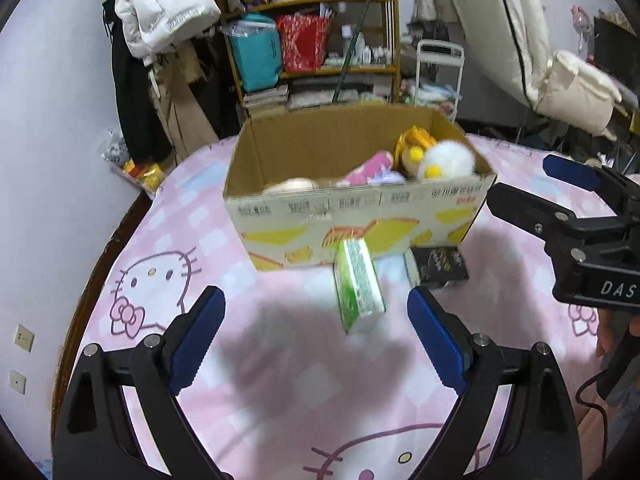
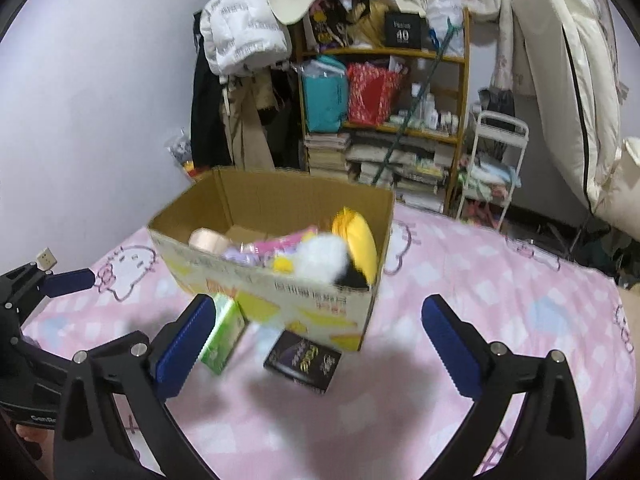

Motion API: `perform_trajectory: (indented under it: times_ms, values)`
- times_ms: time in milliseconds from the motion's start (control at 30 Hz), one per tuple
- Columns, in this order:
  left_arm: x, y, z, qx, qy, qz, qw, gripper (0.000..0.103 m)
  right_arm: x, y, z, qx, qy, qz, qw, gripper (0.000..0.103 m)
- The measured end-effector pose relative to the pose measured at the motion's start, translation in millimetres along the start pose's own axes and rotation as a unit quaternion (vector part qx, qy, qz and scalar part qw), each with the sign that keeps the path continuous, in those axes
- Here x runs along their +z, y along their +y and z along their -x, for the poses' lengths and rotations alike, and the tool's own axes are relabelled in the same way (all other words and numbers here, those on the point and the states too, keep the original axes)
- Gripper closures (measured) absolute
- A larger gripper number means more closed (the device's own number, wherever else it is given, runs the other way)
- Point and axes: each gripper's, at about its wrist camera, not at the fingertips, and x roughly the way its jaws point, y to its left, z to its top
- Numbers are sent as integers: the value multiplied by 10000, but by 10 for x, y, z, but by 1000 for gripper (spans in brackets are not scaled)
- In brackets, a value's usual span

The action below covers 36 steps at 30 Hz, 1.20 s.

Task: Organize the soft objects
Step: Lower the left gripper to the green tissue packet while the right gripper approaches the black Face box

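Our left gripper (image 1: 316,340) hangs nearest the lens with its blue-padded jaws spread wide and nothing between them, above the pink cat-print bedspread (image 1: 280,420). Just ahead of it we see a green-and-white tissue pack (image 1: 359,288) lying on the bedspread, its far end touching the front wall of the cardboard box (image 1: 360,224). Beside the pack, on its right, a black packet (image 1: 440,266) lies against the same wall.

We hold our right gripper (image 2: 320,346) over the same spot from the other side, its jaws also wide and empty; in its view the tissue pack (image 2: 224,336) sits partly behind the left pad and the black packet (image 2: 304,360) lies at the near corner of the box (image 2: 320,308).

Inside the box the soft toys are piled toward its right end: a white fluffy toy (image 1: 448,162) with yellow spots, a yellow plush (image 2: 358,240) behind it, a pink one (image 1: 368,172) and a beige one (image 2: 208,242) toward the left. Motion blur hides finer detail.

Beyond the far edge of the bed stands a cluttered wooden shelf (image 2: 384,92).
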Motion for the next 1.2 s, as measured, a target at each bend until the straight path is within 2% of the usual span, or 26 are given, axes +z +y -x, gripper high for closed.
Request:
perform_trajectory:
  times_ms: [567,700,1033,1200]
  values:
    - [-46,-115,-553,-156,688,-181,9973,12,-286,-238,-673,362,1100,-702,9908,0]
    - [-51,-146,-687,-174,800,-269,9963,12,-356,-232,-812,274,1286,-662,9891,0]
    - [-86,-201,-977,-154,1133,-361,9928,12,-436,-329,-1051,593,1475,-1090,9812,0]
    - [-71,-195,-1027,-190,1157,-296,9927,12,-472,-324,-1155,534,1603,-1120,9792,0]
